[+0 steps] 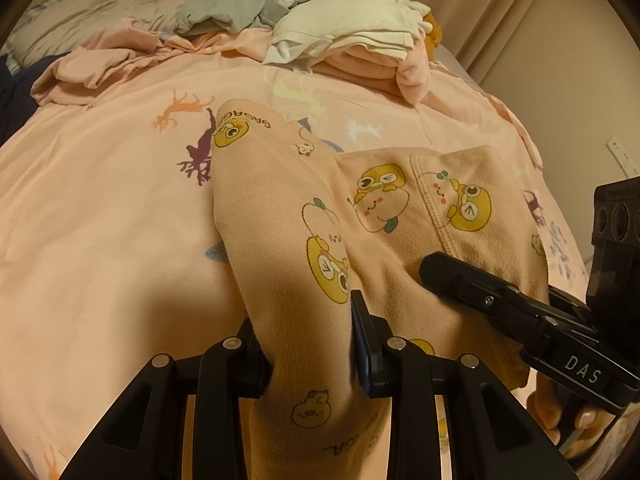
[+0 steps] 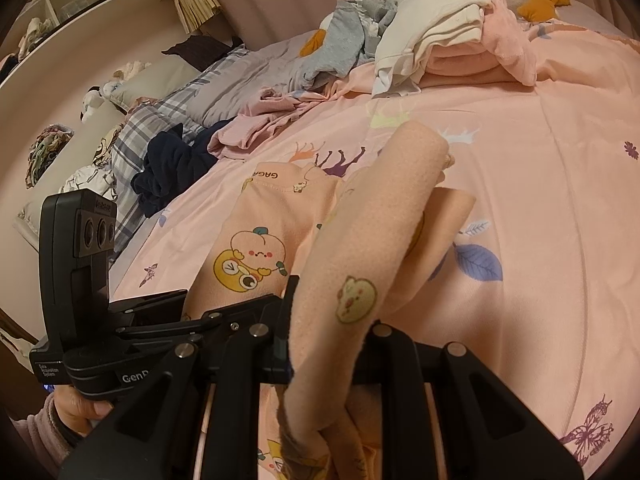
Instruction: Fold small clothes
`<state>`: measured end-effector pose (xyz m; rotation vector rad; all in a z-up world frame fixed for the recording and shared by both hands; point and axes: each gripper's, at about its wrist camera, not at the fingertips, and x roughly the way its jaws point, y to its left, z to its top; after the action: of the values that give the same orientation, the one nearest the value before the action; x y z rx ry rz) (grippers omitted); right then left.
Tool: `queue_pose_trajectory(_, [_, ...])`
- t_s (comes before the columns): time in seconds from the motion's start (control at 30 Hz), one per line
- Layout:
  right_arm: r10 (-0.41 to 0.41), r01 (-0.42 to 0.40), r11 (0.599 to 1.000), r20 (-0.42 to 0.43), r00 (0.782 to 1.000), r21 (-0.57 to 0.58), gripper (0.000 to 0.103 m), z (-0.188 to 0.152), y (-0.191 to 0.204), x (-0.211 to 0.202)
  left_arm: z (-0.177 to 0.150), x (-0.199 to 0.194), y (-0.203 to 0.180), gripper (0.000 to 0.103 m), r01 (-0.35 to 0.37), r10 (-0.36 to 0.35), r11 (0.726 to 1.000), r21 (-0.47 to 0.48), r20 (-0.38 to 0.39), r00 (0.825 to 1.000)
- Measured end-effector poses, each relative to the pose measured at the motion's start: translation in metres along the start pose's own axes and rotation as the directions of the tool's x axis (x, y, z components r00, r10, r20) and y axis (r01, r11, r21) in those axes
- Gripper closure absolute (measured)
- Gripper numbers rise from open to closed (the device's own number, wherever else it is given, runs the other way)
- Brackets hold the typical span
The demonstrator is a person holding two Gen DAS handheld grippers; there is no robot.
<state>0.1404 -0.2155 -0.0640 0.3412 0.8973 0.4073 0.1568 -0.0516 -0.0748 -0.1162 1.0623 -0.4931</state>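
The peach cartoon-print baby garment (image 1: 304,216) is lifted at its near end and draped away from both cameras, its long axis running from the bottom centre of each frame up toward the middle, where the far end with the printed lettering rests on the pink animal-print bedsheet (image 1: 100,200). In the left wrist view the left gripper (image 1: 312,356) has its jaws partly closed on a bunched fold of that fabric at the bottom centre; the cloth passes straight between them and rises ahead of them. The right gripper (image 1: 480,292) enters that same view from the lower right, lying just beside the left one and pinching the neighbouring edge of the garment. In the right wrist view its jaws are drawn nearly together on a thinner fold, whose plain fleecy inner side is turned up and stands tall in the middle of the frame, while the left gripper (image 2: 168,312) shows at the lower left, with the person's hand (image 2: 80,404) beneath it. So both grips sit at the same near end, side by side, and the free length lies ahead, toward the upper part of each frame. I judge the coming move to be carrying this held end forward along that axis onto the far end, both hands being about equally near. Well apart, in the upper frame, a heap of grey and white clothes (image 1: 256,0) and a pile of folded white and pink clothes (image 1: 360,40) sit on the bed.
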Motion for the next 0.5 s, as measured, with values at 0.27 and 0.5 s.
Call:
queue_pose_trajectory(0.27, [-0.006, 0.006, 1.0, -0.011, 1.0, 0.008, 0.083, -0.0008, -0.0035, 0.0049, -0.0011, 0.0049, 0.0017, 0.073, -0.002, 0.002, 1.0, -0.002, -0.011, 1.0])
queue_pose_trajectory(0.5, [-0.012, 0.012, 1.0, -0.016, 1.0, 0.011, 0.083, -0.0015, -0.0047, 0.0068, -0.0019, 0.006, 0.0018, 0.073, -0.004, 0.004, 1.0, -0.001, -0.013, 1.0])
